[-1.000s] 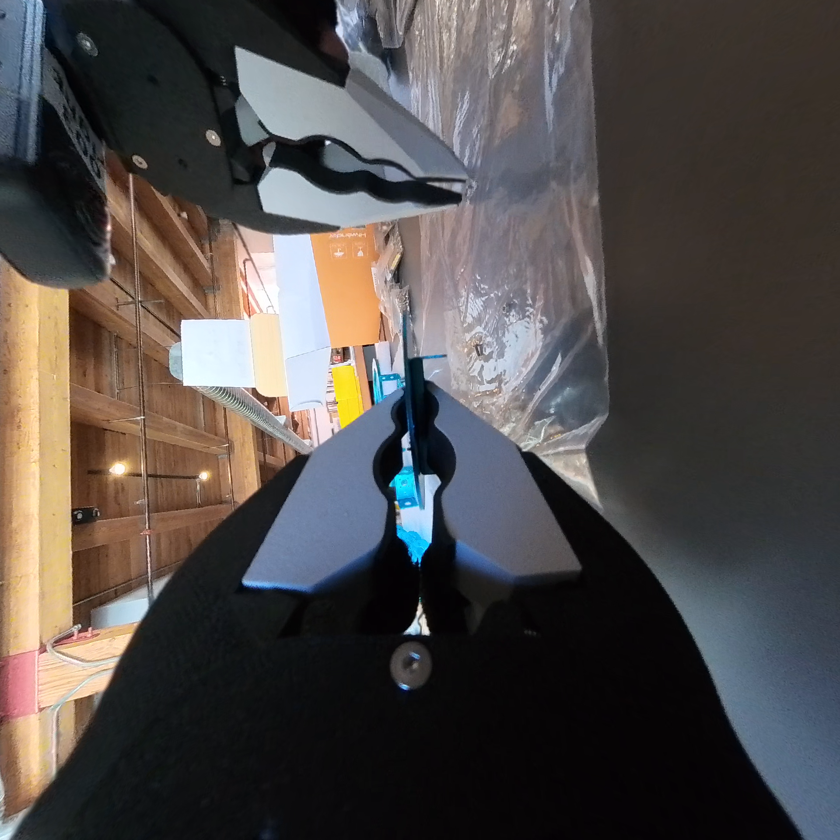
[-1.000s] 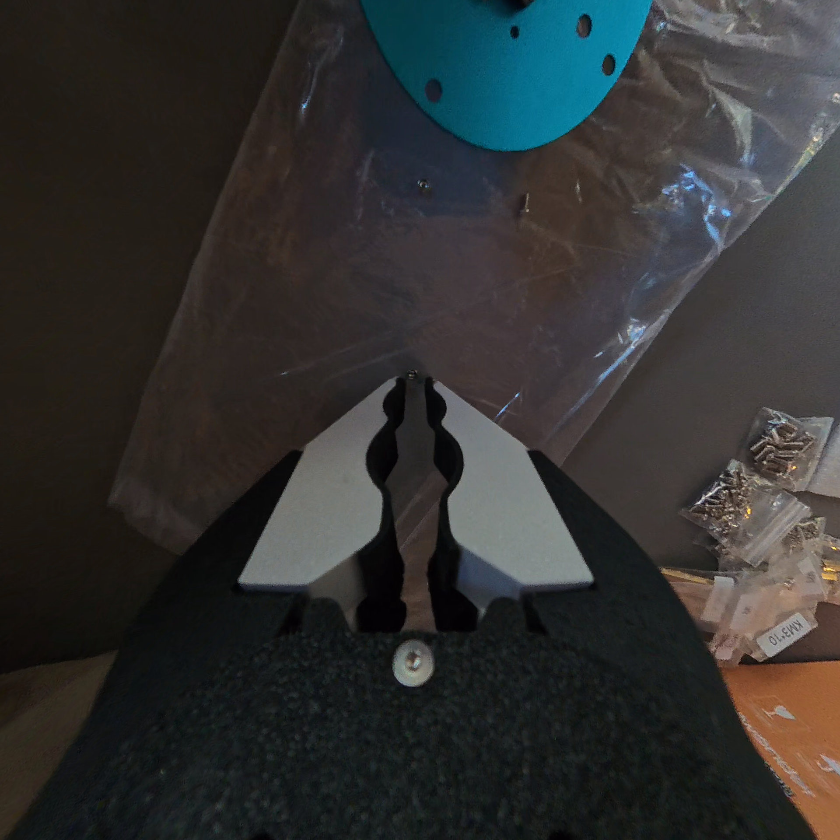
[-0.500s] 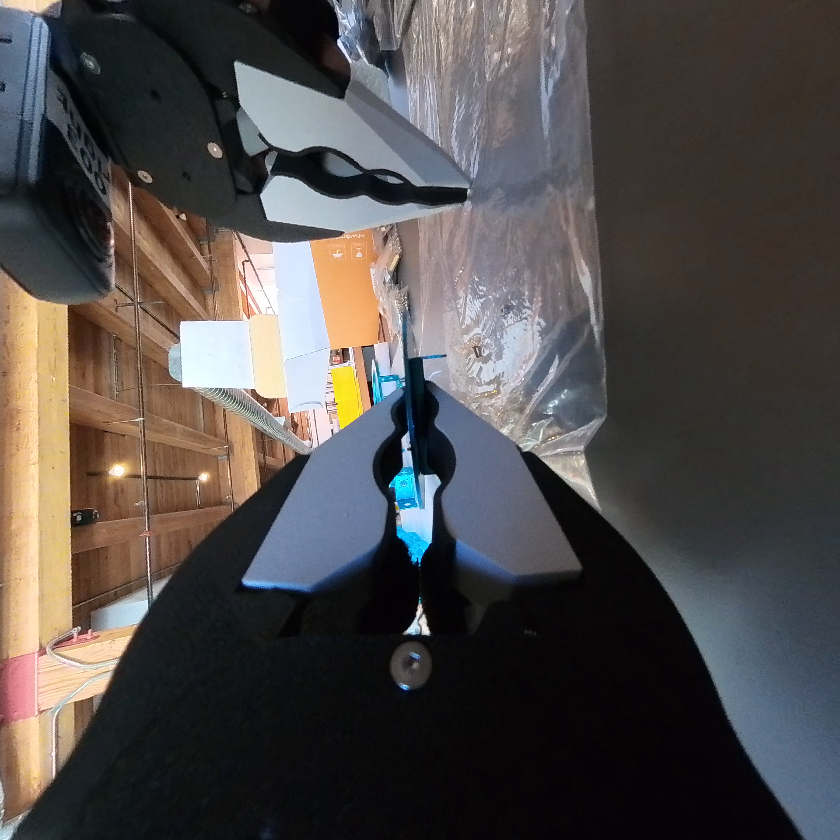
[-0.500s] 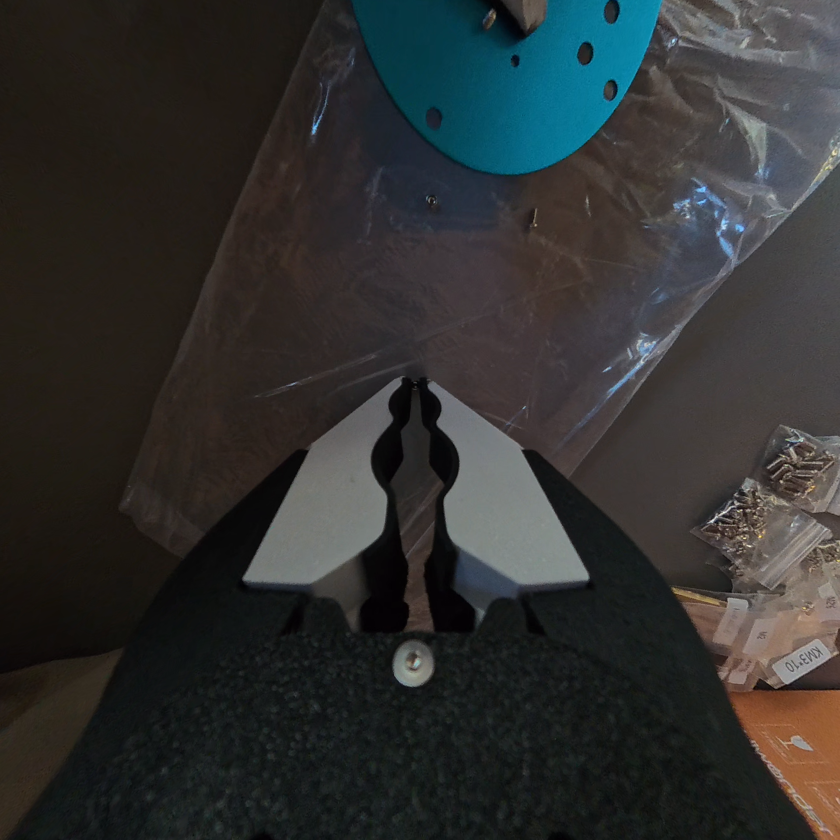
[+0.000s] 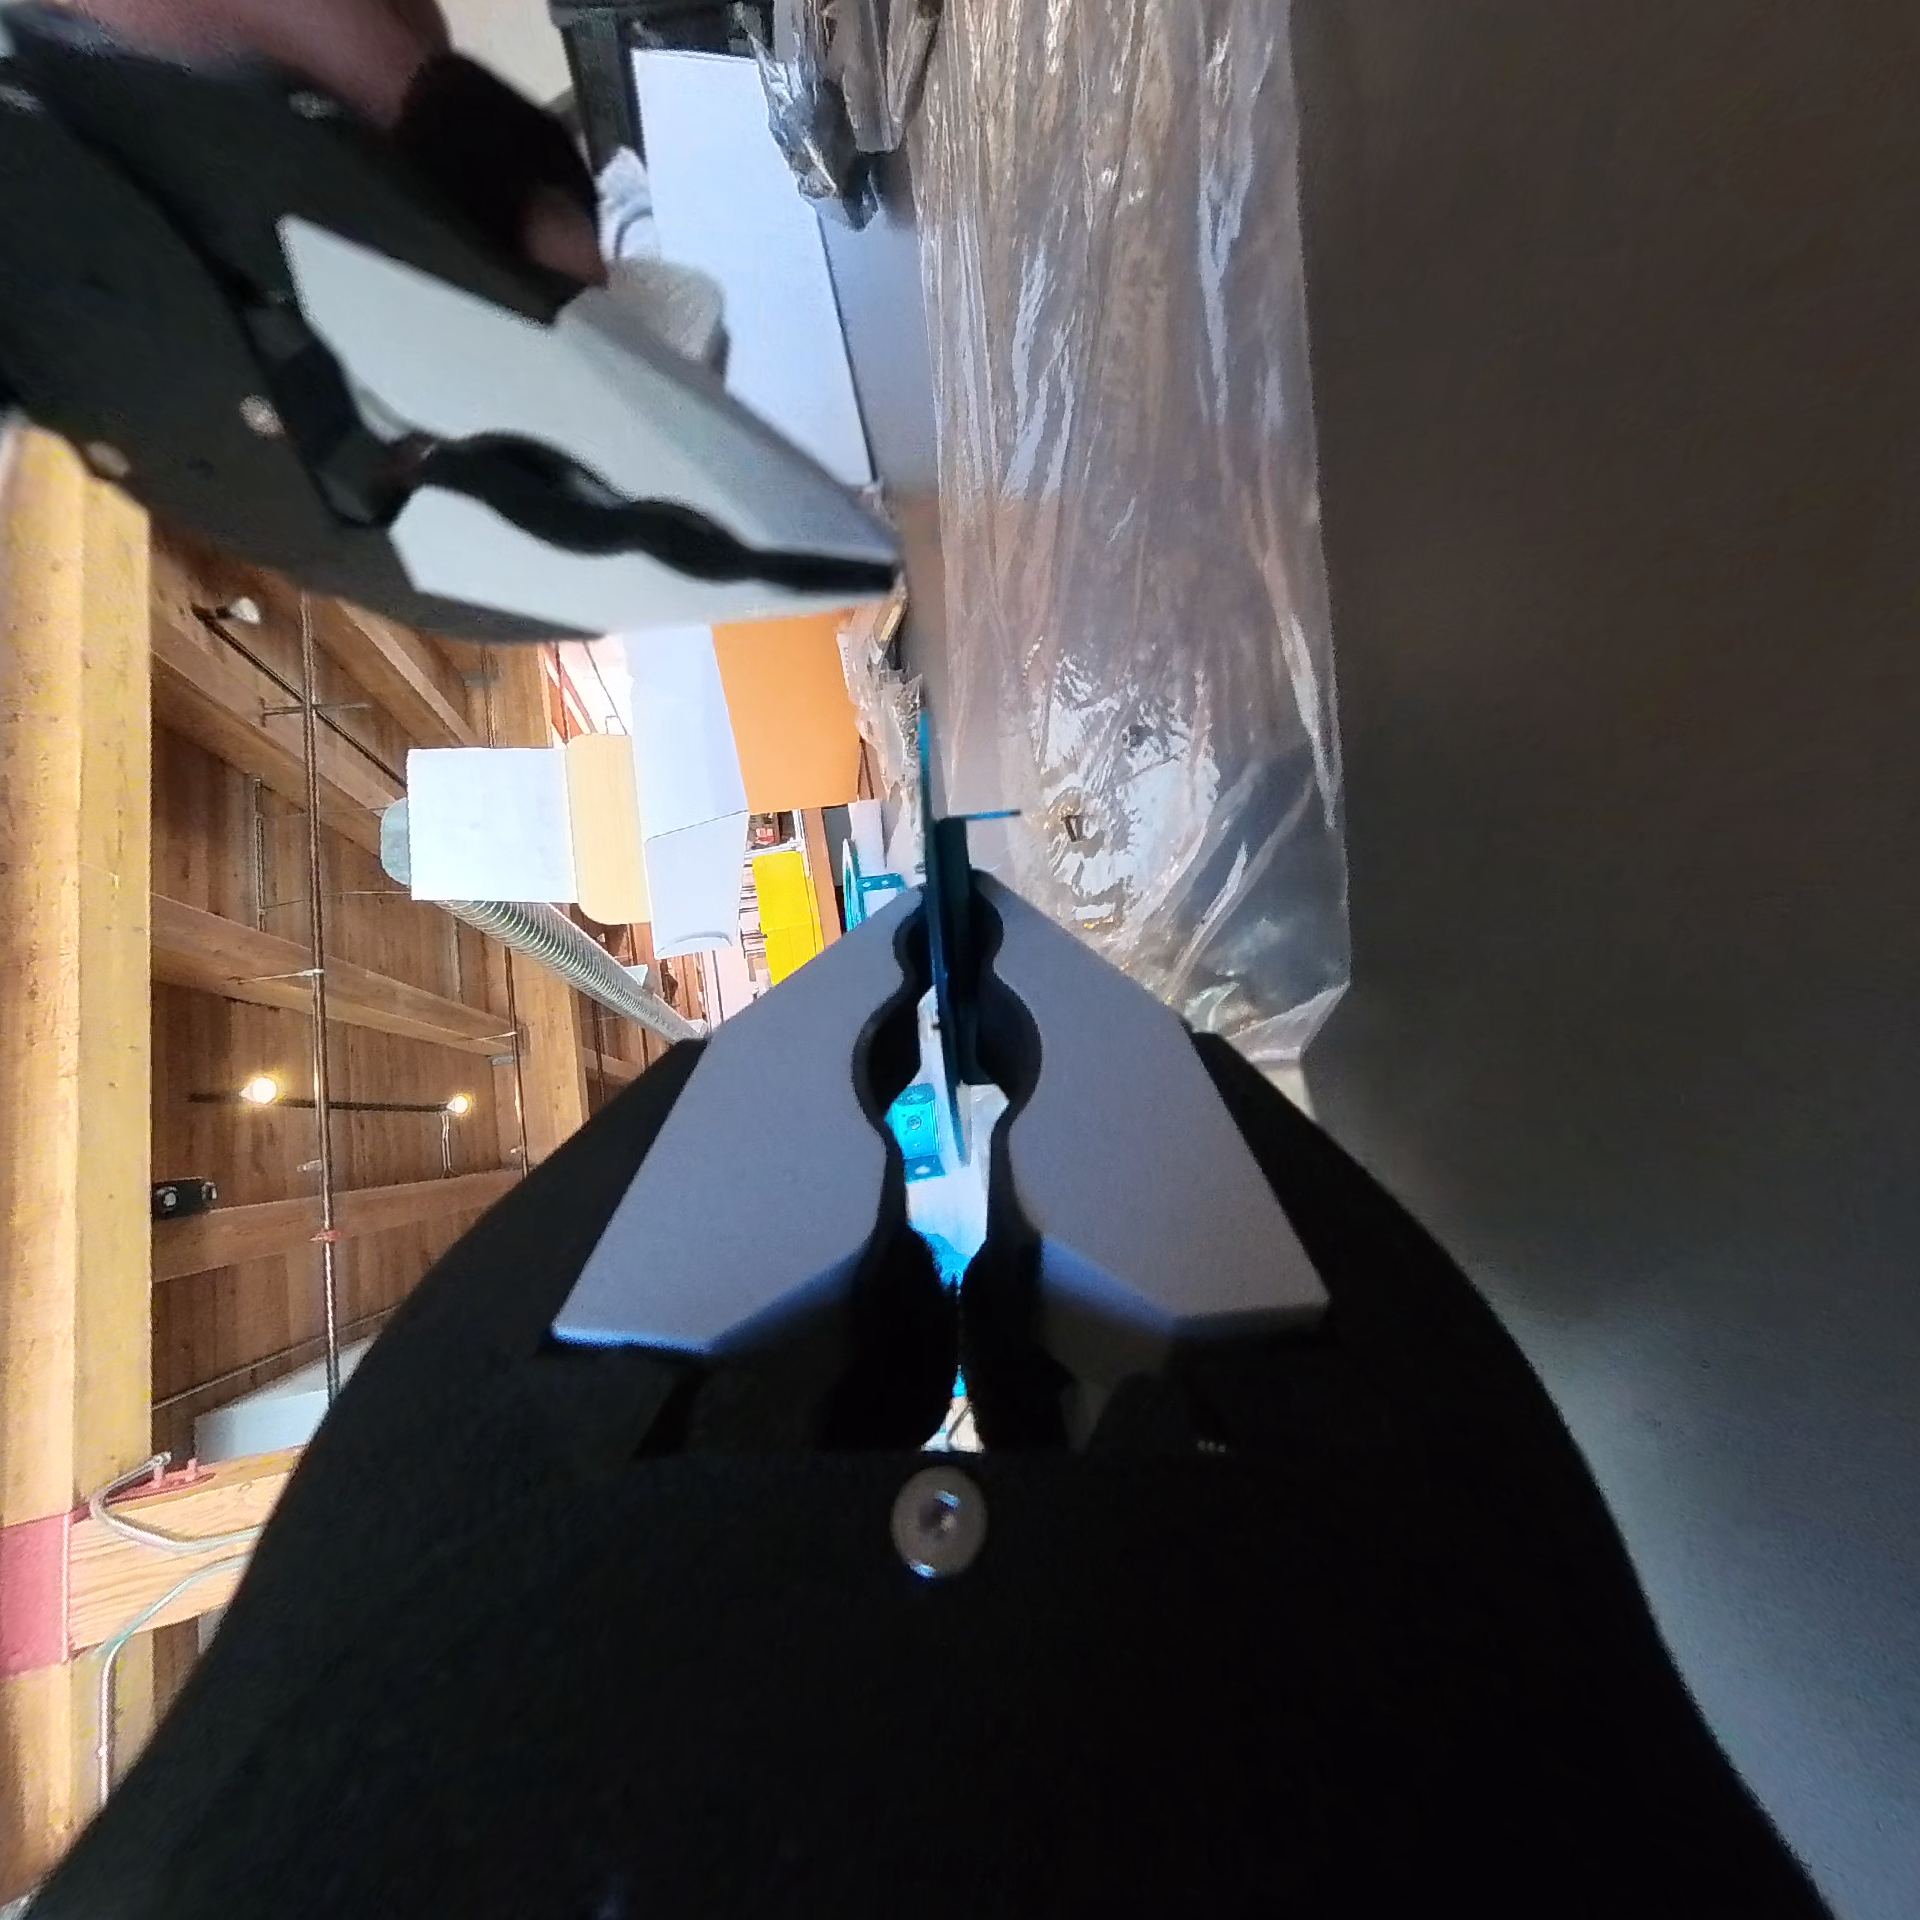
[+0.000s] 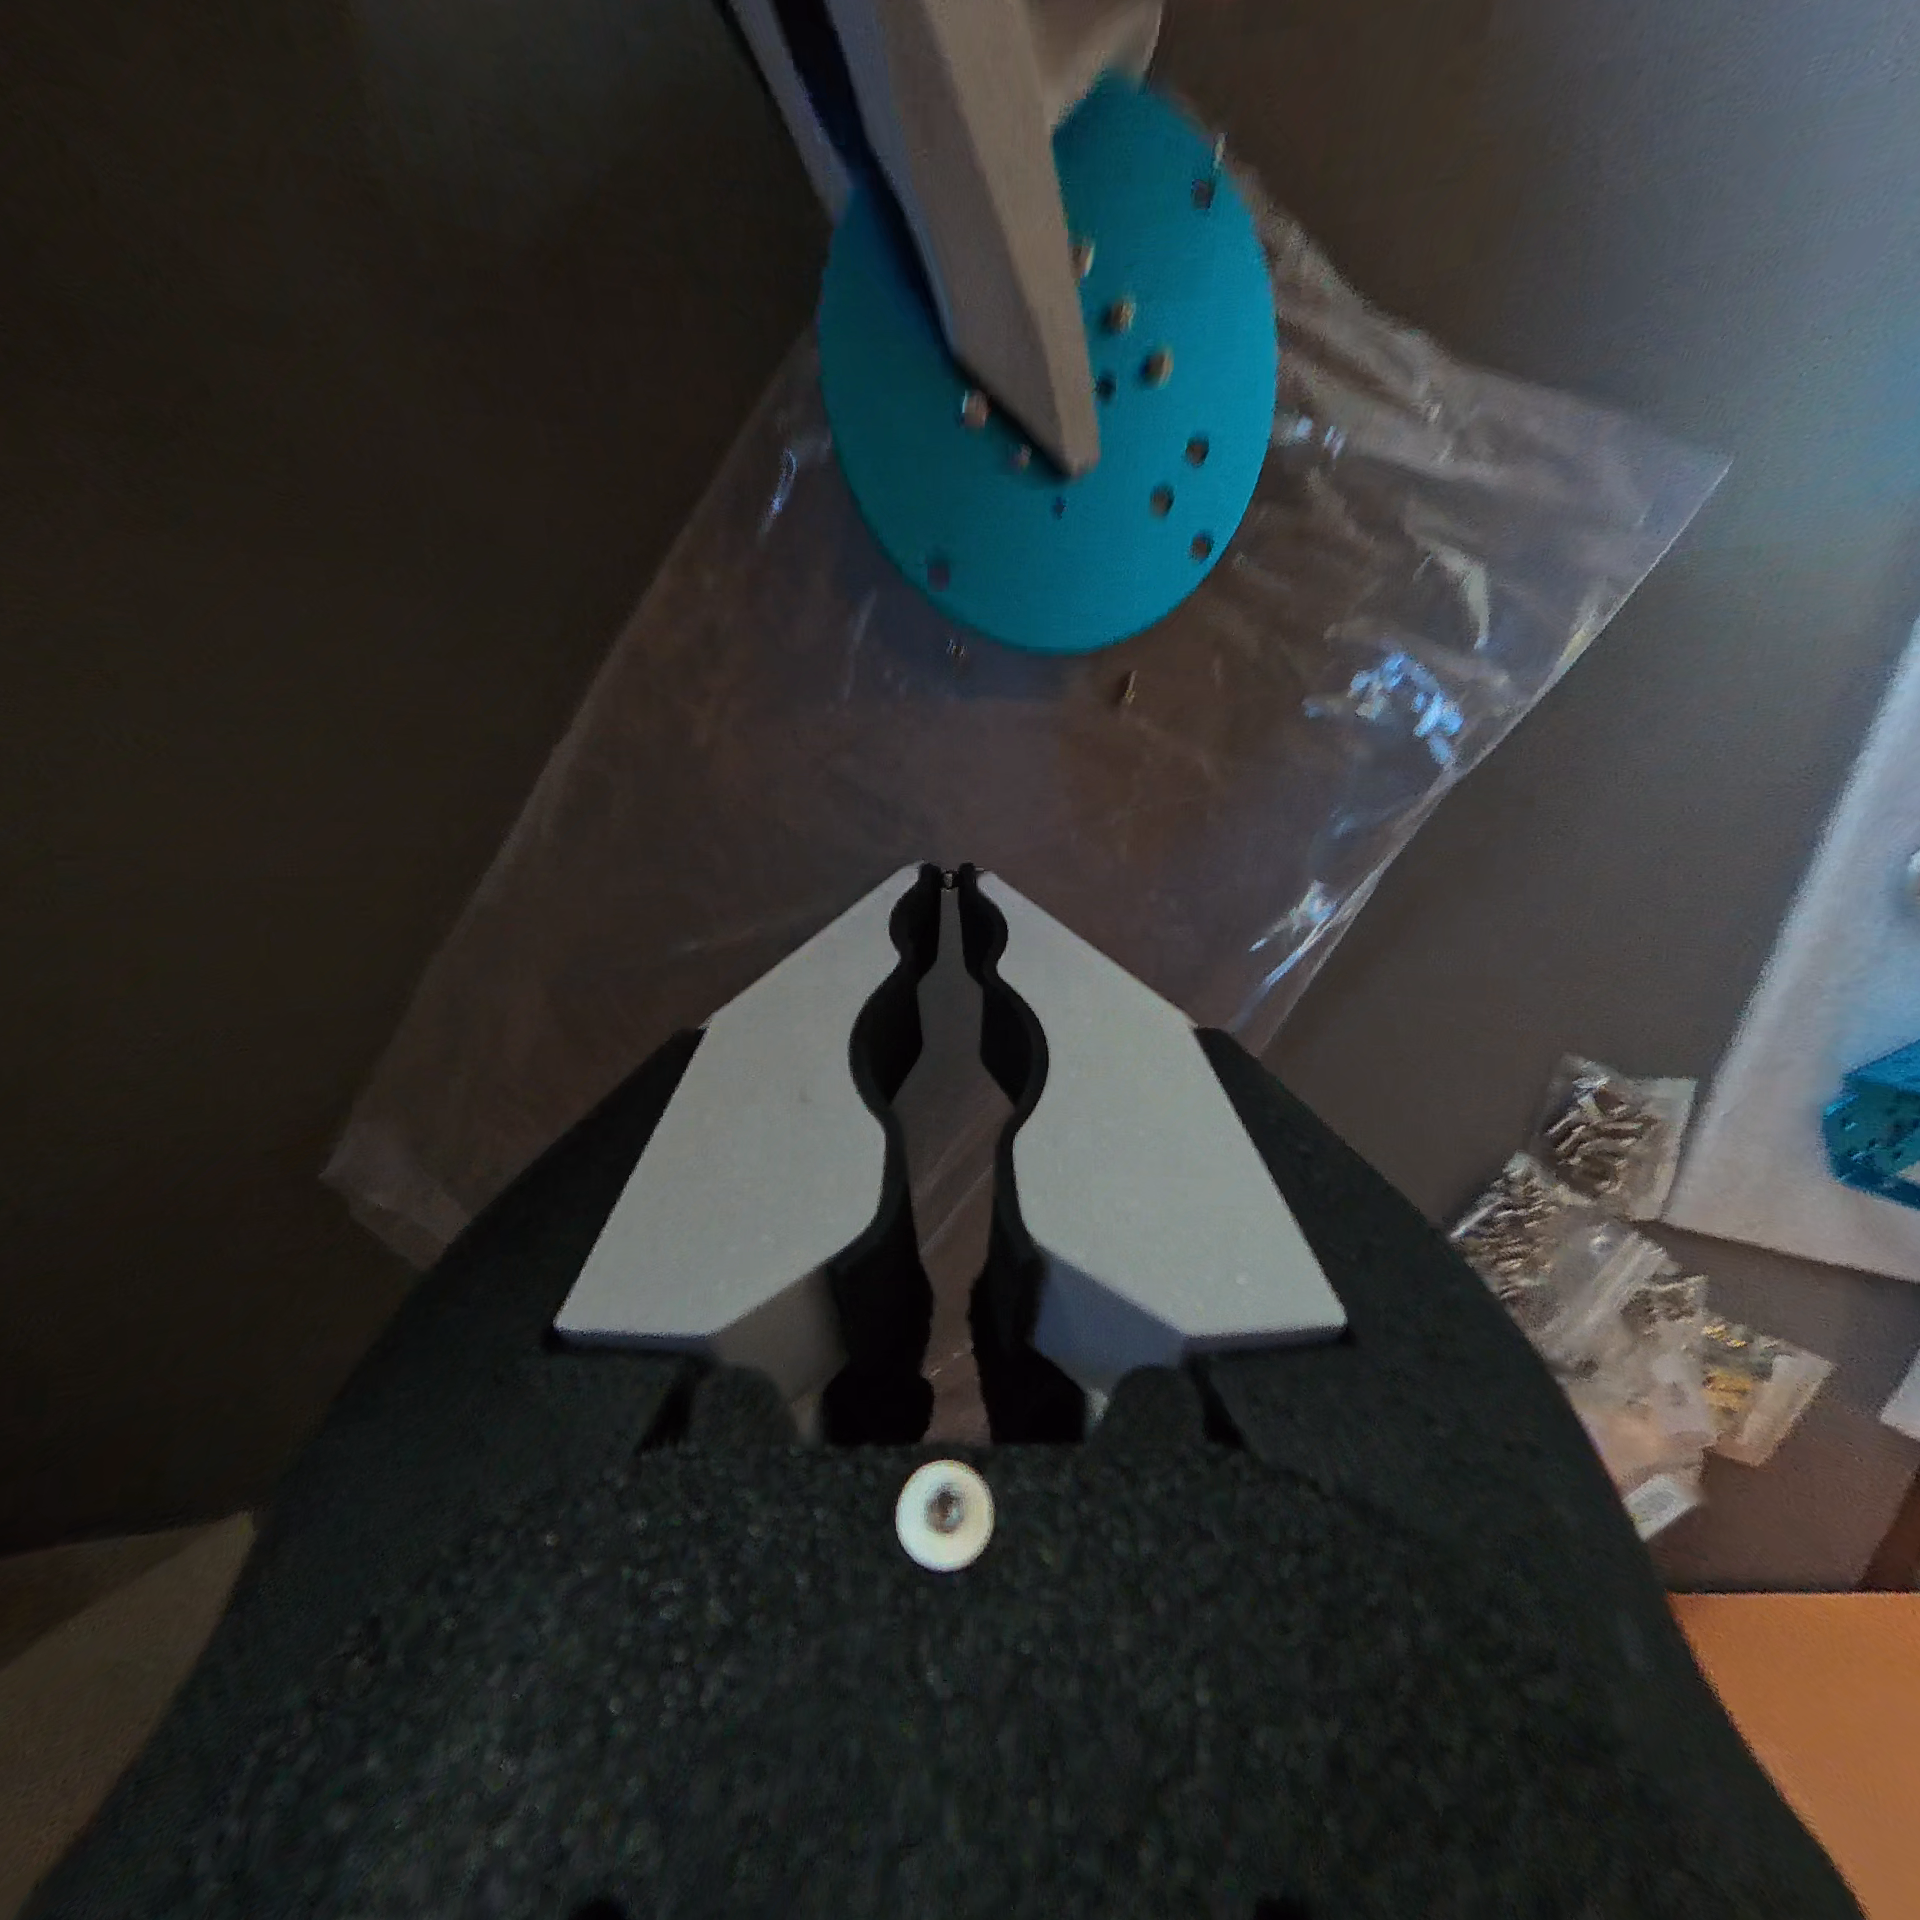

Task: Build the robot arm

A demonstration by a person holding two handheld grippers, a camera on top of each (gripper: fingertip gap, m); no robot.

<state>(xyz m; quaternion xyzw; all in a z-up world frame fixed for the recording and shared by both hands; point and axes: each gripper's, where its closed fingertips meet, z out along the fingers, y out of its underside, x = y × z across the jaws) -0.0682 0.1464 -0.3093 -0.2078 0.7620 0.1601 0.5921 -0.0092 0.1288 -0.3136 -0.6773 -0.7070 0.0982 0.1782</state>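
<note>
The left tongs (image 5: 951,894) are pinching a flat blue disc (image 6: 1049,416) with small holes, which shows near the top middle of the right wrist view, held up over a clear plastic bag (image 6: 1039,831) on the dark table (image 6: 312,520). The right tongs (image 6: 954,871) are pressed almost together on something tiny and dark at their tips, too small to tell what. Small bags of screws (image 6: 1590,1247) lie at the lower right.

Left wrist view: rolled sideways, skimming close along table (image 5: 1558,520). Right wrist view: looking down, near. Shared: bag (image 6: 1039,831), disc (image 6: 1143,540), both grippers.
</note>
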